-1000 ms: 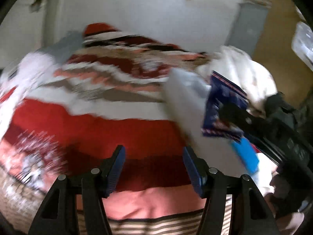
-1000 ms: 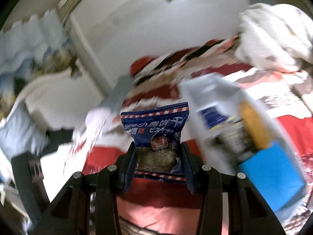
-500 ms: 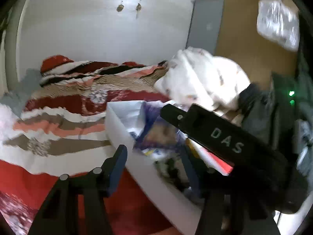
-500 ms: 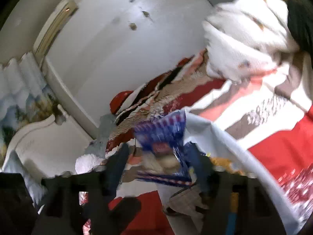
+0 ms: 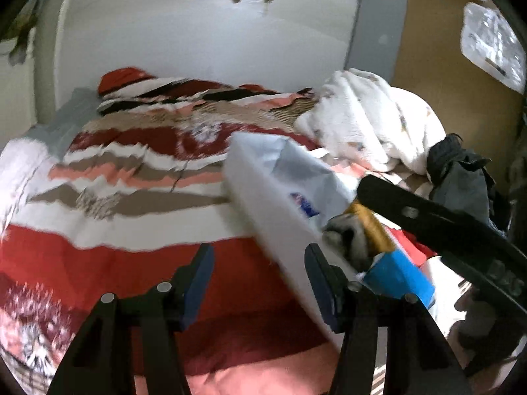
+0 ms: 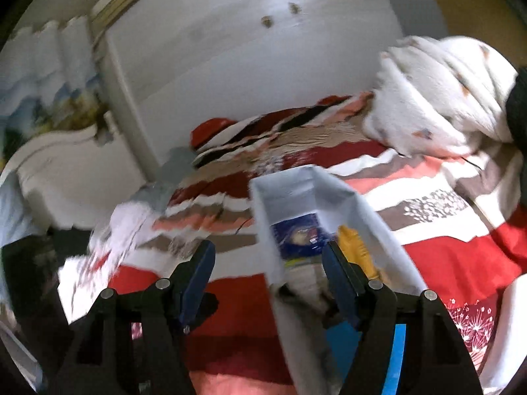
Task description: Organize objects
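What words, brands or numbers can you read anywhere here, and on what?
No text can be read in full.
Blue snack packet in the white box: printing is there, but too blurred to read.
Black bar of the other tool, in the left view: pale letters near its lower end, too dark and smeared to read.
Blue carton: no lettering shows.

Both cameras sit just behind their own two black fingers and look forward and downward onto a bed with a red, white and brown striped blanket (image 5: 138, 177). The left wrist view stands close to the long white open box (image 5: 263, 204), which crosses its right half. The right wrist view looks nearly along the same box (image 6: 378, 217) from its near end. Both views share the box, the blanket, the crumpled white quilt (image 5: 369, 115) and the pale back wall (image 6: 250, 52).
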`<state>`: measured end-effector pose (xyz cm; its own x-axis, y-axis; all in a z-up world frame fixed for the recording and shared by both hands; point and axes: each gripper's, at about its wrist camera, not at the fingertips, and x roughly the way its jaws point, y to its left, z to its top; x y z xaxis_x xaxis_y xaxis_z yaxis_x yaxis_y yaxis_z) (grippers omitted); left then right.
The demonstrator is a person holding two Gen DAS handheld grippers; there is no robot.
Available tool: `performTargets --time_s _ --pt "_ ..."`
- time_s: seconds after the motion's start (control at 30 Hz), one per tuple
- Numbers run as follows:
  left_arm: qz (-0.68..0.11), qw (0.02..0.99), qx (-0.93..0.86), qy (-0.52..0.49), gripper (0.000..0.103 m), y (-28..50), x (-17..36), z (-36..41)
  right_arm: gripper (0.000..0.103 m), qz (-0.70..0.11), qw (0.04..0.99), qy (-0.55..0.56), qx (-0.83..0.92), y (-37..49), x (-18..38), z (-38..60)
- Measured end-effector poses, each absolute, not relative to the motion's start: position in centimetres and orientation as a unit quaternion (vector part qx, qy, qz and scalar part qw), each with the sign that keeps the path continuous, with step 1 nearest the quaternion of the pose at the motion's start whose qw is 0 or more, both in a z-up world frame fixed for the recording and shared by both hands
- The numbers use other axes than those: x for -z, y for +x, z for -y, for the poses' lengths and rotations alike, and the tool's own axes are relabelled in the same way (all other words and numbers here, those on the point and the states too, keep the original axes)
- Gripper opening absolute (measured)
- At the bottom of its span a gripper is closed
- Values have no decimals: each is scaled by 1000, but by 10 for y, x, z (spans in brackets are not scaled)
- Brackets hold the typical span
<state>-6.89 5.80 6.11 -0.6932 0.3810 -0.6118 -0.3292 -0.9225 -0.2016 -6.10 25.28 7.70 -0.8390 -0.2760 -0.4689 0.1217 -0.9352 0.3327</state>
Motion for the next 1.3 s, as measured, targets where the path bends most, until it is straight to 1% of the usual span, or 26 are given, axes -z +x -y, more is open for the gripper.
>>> performTargets --time_s 0.1,0.17,0.27,0.33,0.4,0.47,0.53,0.6,0.67,0.77,0.83,0.9,1.0,1.03,1.1,1.2,1.23,1.3 --pt "54 187 -916 -351 54 -63 -57 -38 68 126 134 264 947 -52 -77 -240" --pt "40 188 -917 -350 54 -54 -56 -28 68 97 155 270 945 -45 -76 -229" --pt "7 178 -923 -342 54 -35 -53 -5 68 6 206 277 939 -21 -69 -207" --pt "-12 177 -922 -345 55 -21 -47 14 68 -47 222 270 936 2 -55 -198" --pt "-34 168 -922 -347 55 -10 -39 31 68 -78 231 275 930 18 -36 -197" --pt "-40 163 -921 -352 55 -3 -28 42 68 -86 241 297 920 24 -13 -199" --pt "-26 166 -918 -359 55 1 -11 51 67 -95 238 310 915 25 7 -201" --pt "-16 164 -917 -364 56 1 10 53 67 -127 216 276 928 33 19 -201" --pt "-1 155 -911 -381 56 -5 33 48 70 -163 198 249 934 37 26 -195" --pt "10 156 -904 -399 56 -8 64 40 70 -229 206 239 921 49 38 -176" --pt "-24 139 -900 -412 56 -7 88 29 70 -224 205 215 928 60 39 -178" --pt "-47 129 -911 -388 58 0 95 22 69 -190 207 202 938 63 33 -190" --pt "-51 119 -913 -387 63 -1 95 21 69 -167 194 173 951 67 20 -202" --pt "-48 118 -913 -388 65 -1 96 23 70 -155 212 163 951 70 14 -204" --pt "-43 117 -913 -388 66 -1 96 23 70 -140 249 178 942 72 11 -203" --pt "-46 110 -915 -385 68 0 96 23 70 -141 294 225 918 70 23 -190" --pt "-47 108 -916 -383 69 0 97 22 70 -148 302 237 912 69 32 -185" --pt "-46 103 -918 -380 72 2 99 24 73 -170 293 280 898 55 60 -177"
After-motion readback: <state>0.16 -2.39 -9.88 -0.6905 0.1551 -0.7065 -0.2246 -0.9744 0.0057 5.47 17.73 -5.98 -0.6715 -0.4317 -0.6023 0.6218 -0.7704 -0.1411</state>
